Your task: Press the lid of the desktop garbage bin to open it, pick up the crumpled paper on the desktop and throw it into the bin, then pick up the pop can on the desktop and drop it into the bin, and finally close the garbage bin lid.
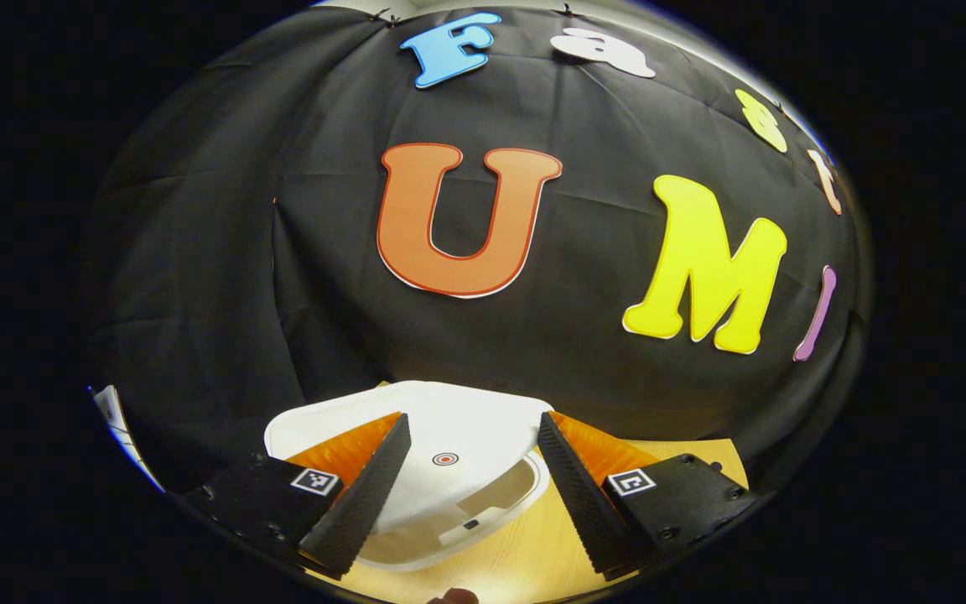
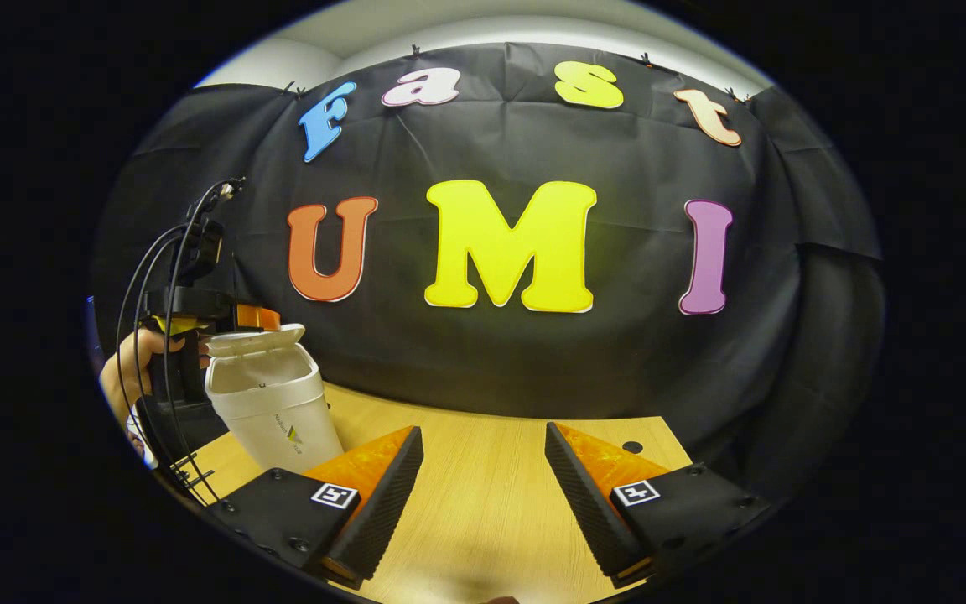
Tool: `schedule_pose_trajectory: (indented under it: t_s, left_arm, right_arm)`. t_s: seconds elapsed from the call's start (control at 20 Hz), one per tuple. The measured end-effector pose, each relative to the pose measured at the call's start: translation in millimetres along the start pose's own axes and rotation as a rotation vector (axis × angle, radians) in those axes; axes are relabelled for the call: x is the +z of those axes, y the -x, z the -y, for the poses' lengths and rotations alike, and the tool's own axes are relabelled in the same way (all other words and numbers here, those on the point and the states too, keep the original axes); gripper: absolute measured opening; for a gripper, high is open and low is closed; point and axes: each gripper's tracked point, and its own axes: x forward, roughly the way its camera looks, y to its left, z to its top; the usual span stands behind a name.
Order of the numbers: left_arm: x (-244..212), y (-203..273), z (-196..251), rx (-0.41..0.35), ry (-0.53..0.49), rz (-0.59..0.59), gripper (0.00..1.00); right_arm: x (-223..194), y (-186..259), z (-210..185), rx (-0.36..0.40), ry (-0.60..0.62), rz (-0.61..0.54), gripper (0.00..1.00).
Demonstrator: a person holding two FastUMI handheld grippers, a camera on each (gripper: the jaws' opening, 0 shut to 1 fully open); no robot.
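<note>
The white desktop bin [image 2: 277, 415] stands on the wooden table [image 2: 483, 512] at the left of the right gripper view. Its lid [image 2: 252, 340] is tilted up a little, leaving a gap over the bin's mouth. My left gripper [image 2: 250, 318] hovers just above and behind that lid, held by a hand [image 2: 124, 373]. In the left gripper view, the left gripper [image 1: 474, 417] is open. The white lid [image 1: 449, 419] with its red target mark [image 1: 445, 459] lies between and below the fingers. My right gripper [image 2: 483, 428] is open over bare table, with nothing between its fingers.
Black cables [image 2: 143, 335] loop down from the left gripper beside the bin. A small dark hole [image 2: 632, 446] sits in the tabletop near the back right. The black cloth wall closes off the table's far edge.
</note>
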Motion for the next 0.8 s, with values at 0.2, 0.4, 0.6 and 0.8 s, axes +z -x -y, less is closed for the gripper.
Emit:
schedule_pose_trajectory:
  t_s: [0.2, 0.4, 0.6, 0.8]
  left_arm:
    - [-15, -4, 3, 0.003, -0.016, -0.03, 1.0]
    - [-37, -10, -3, 0.021, 0.019, -0.092, 1.0]
    - [-51, -19, -2, 0.034, -0.028, -0.106, 0.96]
    - [-60, -19, -6, 0.07, -0.142, -0.085, 0.97]
  right_arm:
    - [-1, 1, -4, 0.011, 0.007, -0.001, 0.94]
    - [-3, 2, -3, 0.01, 0.006, -0.001, 0.95]
    - [-4, 1, 3, -0.003, -0.006, -0.001, 0.95]
    - [-6, -2, 0, 0.009, -0.022, -0.013, 0.95]
